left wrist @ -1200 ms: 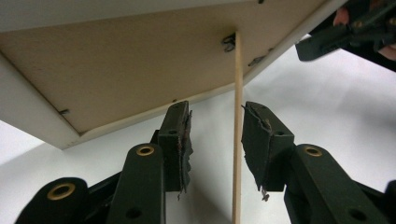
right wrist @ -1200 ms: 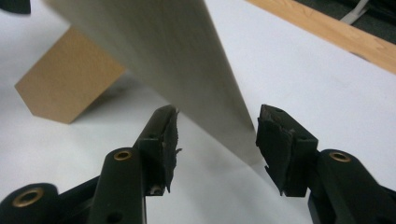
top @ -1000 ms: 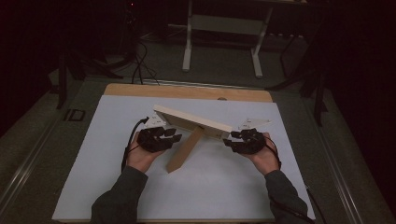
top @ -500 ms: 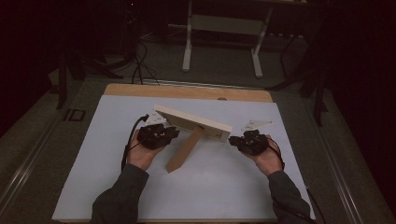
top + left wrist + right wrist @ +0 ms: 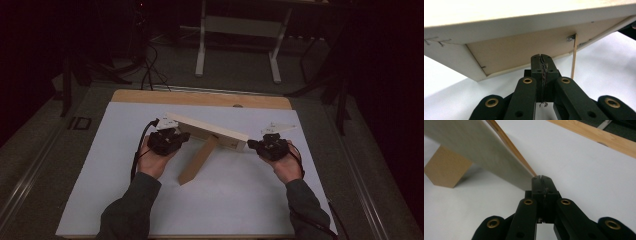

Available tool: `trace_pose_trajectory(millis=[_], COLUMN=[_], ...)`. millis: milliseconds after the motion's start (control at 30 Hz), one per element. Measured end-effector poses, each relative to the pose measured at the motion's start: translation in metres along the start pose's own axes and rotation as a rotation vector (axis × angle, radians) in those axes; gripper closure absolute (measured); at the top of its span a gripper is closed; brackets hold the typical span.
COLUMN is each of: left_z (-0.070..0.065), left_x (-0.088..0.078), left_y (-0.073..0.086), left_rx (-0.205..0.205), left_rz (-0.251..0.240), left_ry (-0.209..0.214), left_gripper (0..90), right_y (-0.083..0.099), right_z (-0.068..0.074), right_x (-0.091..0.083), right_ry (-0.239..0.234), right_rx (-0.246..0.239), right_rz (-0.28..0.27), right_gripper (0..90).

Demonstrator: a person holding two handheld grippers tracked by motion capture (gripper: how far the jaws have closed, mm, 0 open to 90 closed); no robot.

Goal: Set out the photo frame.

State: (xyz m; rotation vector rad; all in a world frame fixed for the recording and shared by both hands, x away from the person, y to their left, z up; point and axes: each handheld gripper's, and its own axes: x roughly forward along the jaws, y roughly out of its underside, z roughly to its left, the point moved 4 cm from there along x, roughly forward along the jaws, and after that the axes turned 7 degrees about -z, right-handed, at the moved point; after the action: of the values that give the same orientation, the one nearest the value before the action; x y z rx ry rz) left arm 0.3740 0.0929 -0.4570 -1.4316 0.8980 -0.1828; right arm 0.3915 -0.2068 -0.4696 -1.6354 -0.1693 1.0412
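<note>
I have a picture frame [image 5: 207, 132] standing face-down-ish near the middle of the white worktop [image 5: 250, 200], tilted up on its brown back leg [image 5: 198, 161], which reaches toward the near edge. My left gripper [image 5: 176, 137] sits at the frame's left end and my right gripper [image 5: 254, 145] at its right end, both low over the worktop.

Both sets of jaws have just been closing, and now they stand fully together. In the left gripper view the tips meet just under the frame's backing board [image 5: 524, 50], with nothing between them; in the right gripper view the tips meet right at the frame's lower corner [image 5: 530, 173], also pinching nothing that I can see. So I am not holding the frame: I am bracing it from both ends with closed tips.

I judge this as the step of handling the stand, either setting it up or folding it flat. Next I need gentle, even pushes from both sides, keeping the leg from skidding on the smooth sheet.
</note>
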Motion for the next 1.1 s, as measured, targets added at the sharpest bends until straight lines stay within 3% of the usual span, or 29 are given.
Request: trace_pose_trajectory(millis=[467,1100], left_z=[0.005,0.003], left_x=[0.007,0.013], left_y=[-0.006,-0.011], left_rx=[-0.022,-0.020], left_rz=[-0.008,-0.001], left_ry=[-0.043,-0.045], left_gripper=[90.0,90.0], right_y=[-0.011,-0.015], right_z=[-0.004,-0.003], right_x=[0.007,0.012], right_ry=[-0.007,-0.023], right_rx=[0.055,0.072], right_rz=[-0.044,-0.051], right_gripper=[90.0,90.0])
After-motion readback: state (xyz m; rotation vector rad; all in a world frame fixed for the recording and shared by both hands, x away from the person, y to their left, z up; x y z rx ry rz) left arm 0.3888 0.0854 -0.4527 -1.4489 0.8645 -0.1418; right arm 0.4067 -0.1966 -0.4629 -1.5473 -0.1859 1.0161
